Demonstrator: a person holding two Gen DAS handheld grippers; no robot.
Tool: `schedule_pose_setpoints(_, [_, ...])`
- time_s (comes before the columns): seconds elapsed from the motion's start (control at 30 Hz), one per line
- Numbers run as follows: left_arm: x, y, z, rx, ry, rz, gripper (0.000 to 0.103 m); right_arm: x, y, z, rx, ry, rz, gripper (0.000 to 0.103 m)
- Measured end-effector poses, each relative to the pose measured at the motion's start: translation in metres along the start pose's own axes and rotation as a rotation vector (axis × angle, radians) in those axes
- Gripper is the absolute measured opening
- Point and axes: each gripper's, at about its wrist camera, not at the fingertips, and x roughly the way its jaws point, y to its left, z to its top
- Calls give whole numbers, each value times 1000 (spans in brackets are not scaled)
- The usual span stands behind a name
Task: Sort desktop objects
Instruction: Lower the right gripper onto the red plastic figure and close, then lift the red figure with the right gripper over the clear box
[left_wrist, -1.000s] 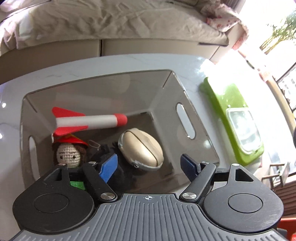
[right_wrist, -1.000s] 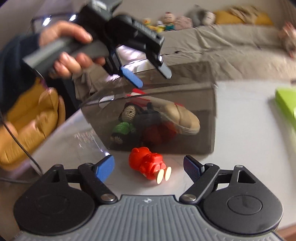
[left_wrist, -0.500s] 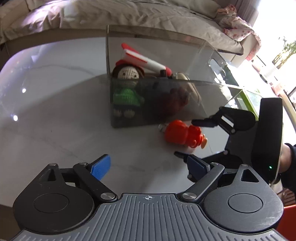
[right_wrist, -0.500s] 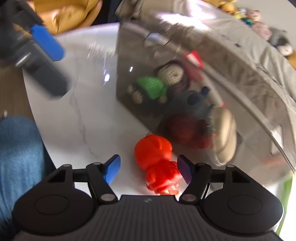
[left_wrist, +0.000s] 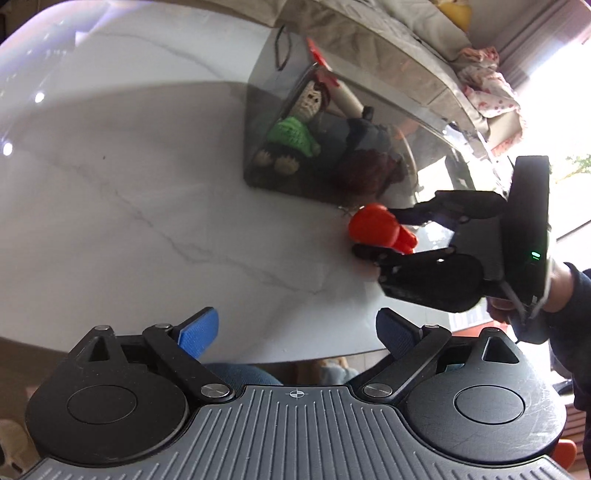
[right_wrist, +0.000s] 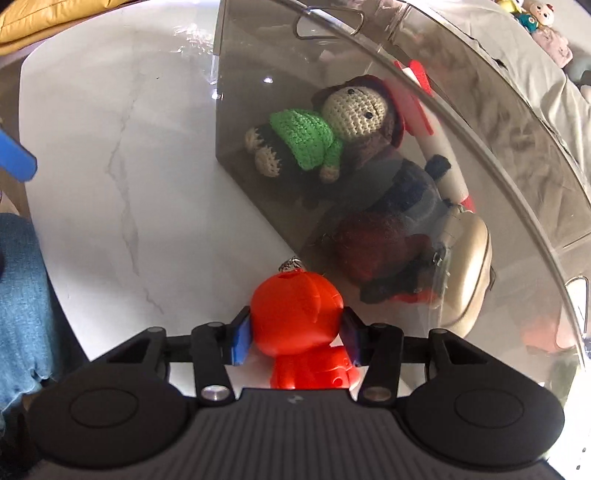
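An orange-red toy figure (right_wrist: 295, 317) lies on the white marble table (right_wrist: 122, 155) just outside the smoky clear bin (right_wrist: 509, 155). My right gripper (right_wrist: 295, 341) is shut on the figure's head, pads on both sides. In the left wrist view the same figure (left_wrist: 376, 229) sits between the right gripper's black fingers. My left gripper (left_wrist: 295, 328) is open and empty, low over the table's near edge. The bin (left_wrist: 266, 92) holds a crochet doll (right_wrist: 328, 129), a red-white rocket (right_wrist: 439, 158), a beige case (right_wrist: 469, 273) and dark plush toys.
A bed or sofa with grey covers (left_wrist: 388, 40) runs behind the table. Small plush toys (right_wrist: 535, 14) sit at the far back. A yellow cushion (right_wrist: 55, 18) lies beyond the table's left edge. Blue jeans (right_wrist: 18, 302) show at the left.
My right gripper moved forward and closed on the orange-red figure. My left gripper drew back from above the bin to the table's near edge, staying open.
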Motion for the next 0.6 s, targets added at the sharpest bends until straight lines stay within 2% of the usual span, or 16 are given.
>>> schedule_pose_setpoints(0.1, [4,4,-1,-20,0,-1,96,-19,0,-7,-5,-35,-3,51])
schedule_pose_setpoints(0.3, [27,8,-1,-65,-8,-22,97,-109,-37,-7,106,-114,71,50])
schedule_pose_setpoints(0.37, [36,8,-3,-77,-36,-47,97,-134,-57,2,145,-138,32,50])
schedule_pose_setpoints(0.43, [43,9,-7,-88,-70,-115,97,-148,-82,13,181,-162,-33,50])
schedule_pose_setpoints(0.53, [50,5,-13,-54,-146,-194,97,-140,-117,37,208,-187,-134,50])
schedule_pose_setpoints(0.6, [52,0,-19,12,-196,-176,97,-118,-133,57,222,-175,-172,49])
